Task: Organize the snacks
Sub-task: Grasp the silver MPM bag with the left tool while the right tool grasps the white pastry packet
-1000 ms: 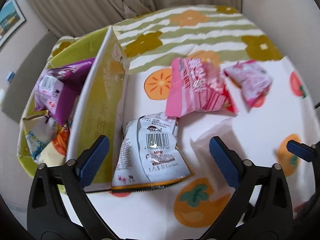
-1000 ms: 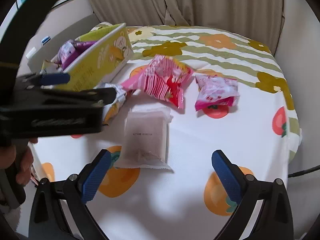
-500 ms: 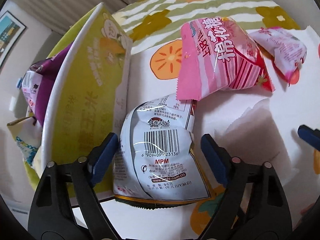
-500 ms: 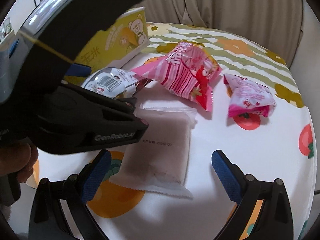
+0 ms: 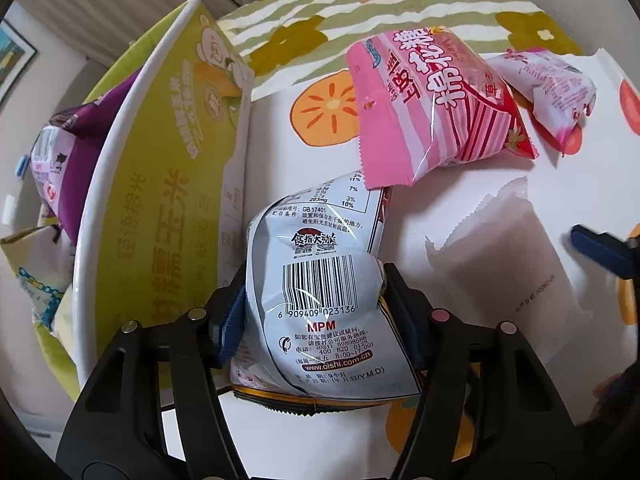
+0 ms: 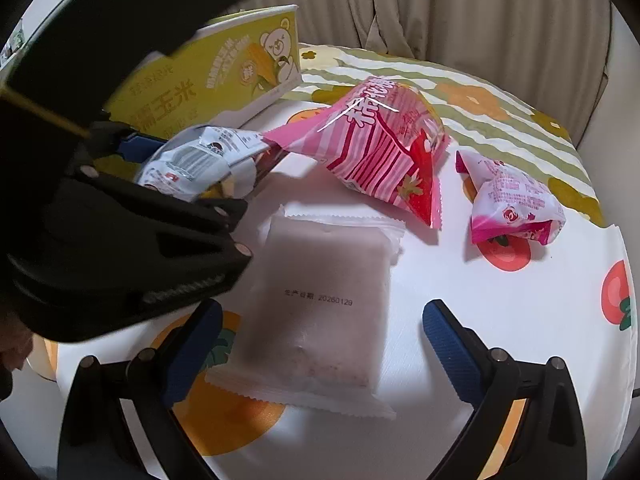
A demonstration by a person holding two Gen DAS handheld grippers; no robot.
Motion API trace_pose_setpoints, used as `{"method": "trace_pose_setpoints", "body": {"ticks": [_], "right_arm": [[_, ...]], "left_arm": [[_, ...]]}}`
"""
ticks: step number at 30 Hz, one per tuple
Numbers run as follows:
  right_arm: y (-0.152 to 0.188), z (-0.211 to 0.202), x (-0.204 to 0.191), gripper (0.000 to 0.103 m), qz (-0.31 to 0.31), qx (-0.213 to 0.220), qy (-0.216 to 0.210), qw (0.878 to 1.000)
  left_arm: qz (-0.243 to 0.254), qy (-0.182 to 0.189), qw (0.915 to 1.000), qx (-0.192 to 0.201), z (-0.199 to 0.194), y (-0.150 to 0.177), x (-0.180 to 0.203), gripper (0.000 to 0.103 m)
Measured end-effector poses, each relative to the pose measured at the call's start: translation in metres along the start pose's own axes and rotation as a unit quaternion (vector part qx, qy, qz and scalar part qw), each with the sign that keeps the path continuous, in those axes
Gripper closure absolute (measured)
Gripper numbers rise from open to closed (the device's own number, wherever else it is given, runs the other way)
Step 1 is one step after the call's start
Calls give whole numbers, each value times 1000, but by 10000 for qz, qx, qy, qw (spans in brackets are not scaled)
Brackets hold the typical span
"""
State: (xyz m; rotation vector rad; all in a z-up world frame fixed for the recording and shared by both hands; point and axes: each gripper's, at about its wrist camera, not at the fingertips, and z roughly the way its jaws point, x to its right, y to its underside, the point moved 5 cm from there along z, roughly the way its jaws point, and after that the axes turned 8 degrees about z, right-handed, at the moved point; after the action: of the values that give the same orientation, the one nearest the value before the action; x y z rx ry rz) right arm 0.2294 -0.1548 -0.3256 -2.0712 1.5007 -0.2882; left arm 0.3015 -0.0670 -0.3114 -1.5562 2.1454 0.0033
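While the left gripper (image 5: 314, 316) pinches the silver snack bag (image 5: 320, 292) just right of the yellow box (image 5: 160, 208), its slick puffed film could squirt free when lifted, and the right gripper (image 6: 320, 340), fingers wide, straddles the frosted packet (image 6: 320, 300) on the tabletop (image 6: 500, 320).

Shiny film wrappers, matt cardboard, soft printed cloth.

The silver snack bag (image 5: 320, 292) is glossy crinkled foil film that catches the light, as do the pink striped bag (image 6: 384, 148) and the small pink packet (image 6: 516, 208). The frosted packet (image 6: 320, 312) is a matt, hazy plastic with saw-toothed sealed edges. The yellow box (image 5: 168, 208) looks like smooth printed cardboard with a white cut rim. The tablecloth (image 6: 500, 300) on the tabletop is matt printed cloth. The left gripper (image 5: 316, 320) is matt black plastic with ribbed blue pads (image 6: 448, 344) and small metal rivets.
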Motion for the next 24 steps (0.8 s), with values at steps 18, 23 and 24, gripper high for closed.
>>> {"method": "trace_pose_setpoints", "body": {"ticks": [18,23,24], "right_arm": [[6,6,-8,40,65,67,31,10000],[8,-4,-5,43,169,72,46,9998],[9,-6,-4,43,188,77,47,9998]], "left_arm": [[97,155,9996,200,-20,9,4,45],[113,169,9994,297,-35,15,6,45],[104,176,9993,322,-38,16,5,45]]}}
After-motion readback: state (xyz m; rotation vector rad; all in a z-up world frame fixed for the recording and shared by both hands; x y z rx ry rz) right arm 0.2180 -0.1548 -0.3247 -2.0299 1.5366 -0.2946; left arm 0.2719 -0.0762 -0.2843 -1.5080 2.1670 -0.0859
